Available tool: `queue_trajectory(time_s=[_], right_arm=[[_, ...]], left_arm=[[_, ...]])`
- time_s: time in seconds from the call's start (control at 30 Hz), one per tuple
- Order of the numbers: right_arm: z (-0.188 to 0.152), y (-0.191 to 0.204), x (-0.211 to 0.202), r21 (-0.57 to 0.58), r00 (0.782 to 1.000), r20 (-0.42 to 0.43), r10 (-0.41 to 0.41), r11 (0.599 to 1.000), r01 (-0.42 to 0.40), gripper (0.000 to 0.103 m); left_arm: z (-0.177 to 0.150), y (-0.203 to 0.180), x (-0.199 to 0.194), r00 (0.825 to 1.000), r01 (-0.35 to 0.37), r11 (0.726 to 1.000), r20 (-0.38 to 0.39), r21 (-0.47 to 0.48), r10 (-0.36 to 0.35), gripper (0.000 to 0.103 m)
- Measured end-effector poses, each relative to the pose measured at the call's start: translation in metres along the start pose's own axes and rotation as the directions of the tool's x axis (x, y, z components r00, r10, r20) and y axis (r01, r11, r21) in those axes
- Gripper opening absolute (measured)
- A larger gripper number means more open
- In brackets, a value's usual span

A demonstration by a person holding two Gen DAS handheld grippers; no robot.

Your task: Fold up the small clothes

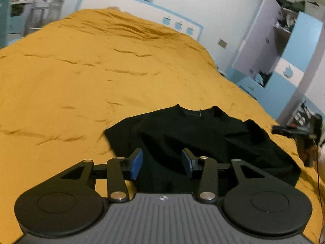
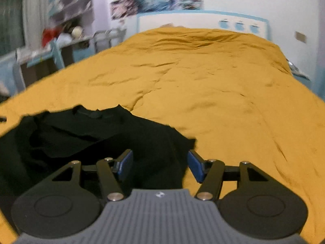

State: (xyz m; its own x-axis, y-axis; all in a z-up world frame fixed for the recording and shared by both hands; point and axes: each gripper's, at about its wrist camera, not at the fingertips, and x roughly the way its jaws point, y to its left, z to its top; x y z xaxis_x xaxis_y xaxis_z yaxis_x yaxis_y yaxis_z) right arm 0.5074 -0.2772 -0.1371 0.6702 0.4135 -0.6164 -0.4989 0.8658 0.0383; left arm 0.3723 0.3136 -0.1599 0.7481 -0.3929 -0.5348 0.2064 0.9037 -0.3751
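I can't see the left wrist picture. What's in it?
A black shirt lies rumpled on a bed with a mustard-yellow cover. The left gripper hangs open just above the shirt, holding nothing.

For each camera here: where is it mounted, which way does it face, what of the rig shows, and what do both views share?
Left wrist: on the left claw, looking down the bed toward the headboard; open claw over the black shirt; right claw at the right edge.
Right wrist: on the right claw, same heading; open claw at the shirt's right edge.
Shared: bed, shirt, headboard, posters.
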Motion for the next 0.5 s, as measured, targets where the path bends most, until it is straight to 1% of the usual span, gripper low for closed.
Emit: queue_trajectory(time_s=[0.07, 0.13, 0.2, 0.27, 0.3, 0.33, 0.37, 0.4, 0.43, 0.47, 0.5], right_arm=[[0.01, -0.003, 0.024, 0.003, 0.999, -0.038, 0.003, 1.0, -0.003, 0.057], [0.013, -0.007, 0.043, -0.001, 0.997, -0.078, 0.006, 1.0, -0.006, 0.057], [0.015, -0.011, 0.055, 0.001, 0.996, -0.087, 0.006, 1.0, -0.006, 0.057], [0.014, -0.014, 0.062, 0.027, 0.996, -0.084, 0.013, 1.0, -0.011, 0.057], [0.013, -0.017, 0.066, 0.045, 0.995, -0.093, 0.026, 0.999, -0.022, 0.054], [0.012, -0.019, 0.068, 0.059, 0.994, -0.105, 0.037, 0.998, -0.031, 0.049], [0.01, -0.018, 0.072, 0.066, 0.992, -0.118, 0.041, 0.997, -0.033, 0.033], [0.009, -0.015, 0.076, 0.066, 0.992, -0.122, 0.038, 0.997, -0.03, 0.028], [0.009, -0.008, 0.08, 0.061, 0.993, -0.116, 0.035, 0.998, -0.028, 0.025], [0.009, -0.007, 0.079, 0.061, 0.994, -0.104, 0.03, 0.998, -0.024, 0.021], [0.009, -0.008, 0.076, 0.073, 0.996, -0.086, 0.027, 0.997, -0.021, 0.019]], left_arm=[[0.001, 0.006, 0.014, 1.0, 0.016, 1.0, -0.006, -0.004, -0.016, 0.05], [0.004, 0.01, 0.028, 1.0, 0.016, 1.0, -0.015, -0.007, -0.016, 0.055], [0.005, 0.015, 0.036, 0.999, 0.019, 1.0, -0.027, -0.015, -0.02, 0.055], [0.009, 0.021, 0.044, 0.999, 0.037, 0.999, -0.036, -0.035, -0.038, 0.056], [0.01, 0.025, 0.046, 0.998, 0.044, 0.998, -0.037, -0.04, -0.045, 0.056], [0.012, 0.026, 0.048, 0.998, 0.055, 0.998, -0.04, -0.042, -0.057, 0.056], [0.012, 0.028, 0.051, 0.997, 0.066, 0.997, -0.044, -0.034, -0.068, 0.056], [0.011, 0.028, 0.053, 0.997, 0.065, 0.998, -0.05, -0.027, -0.066, 0.055], [0.011, 0.028, 0.056, 0.996, 0.063, 0.997, -0.057, -0.032, -0.065, 0.039], [0.009, 0.029, 0.056, 0.996, 0.062, 0.997, -0.055, -0.038, -0.064, 0.027], [0.009, 0.026, 0.053, 0.997, 0.065, 0.998, -0.031, -0.022, -0.066, 0.006]])
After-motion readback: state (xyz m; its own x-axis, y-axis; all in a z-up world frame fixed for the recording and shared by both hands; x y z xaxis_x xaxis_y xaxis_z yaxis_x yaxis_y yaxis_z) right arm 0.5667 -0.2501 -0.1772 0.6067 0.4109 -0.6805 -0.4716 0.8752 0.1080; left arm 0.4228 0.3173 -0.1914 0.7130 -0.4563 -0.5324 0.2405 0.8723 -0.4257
